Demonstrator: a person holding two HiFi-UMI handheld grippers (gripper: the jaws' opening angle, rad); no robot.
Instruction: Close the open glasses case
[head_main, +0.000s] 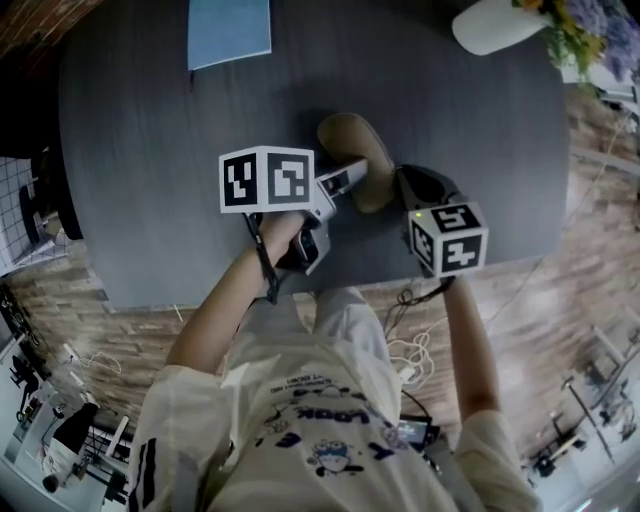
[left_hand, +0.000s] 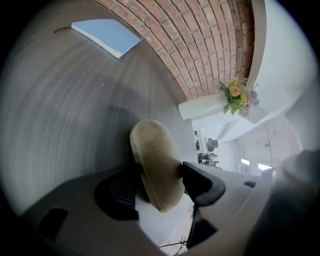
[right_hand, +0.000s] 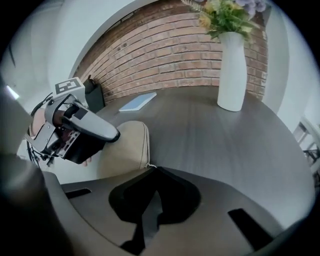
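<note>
Left gripper (left_hand: 161, 185) clasps the tan case (left_hand: 152, 155) over the table (head_main: 150, 150); right gripper (right_hand: 152, 207), jaws pressed together and empty, is beside it (shirt (head_main: 330, 440) print too blurred to read).

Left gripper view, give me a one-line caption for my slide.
Left gripper clamps a beige glasses case between its jaws; grey table, blue notebook and white flower vase beyond.

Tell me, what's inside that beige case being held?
Only the beige outer shell of the glasses case shows; it looks closed, so its inside is covered. The left gripper clasps it between its fingers.
</note>
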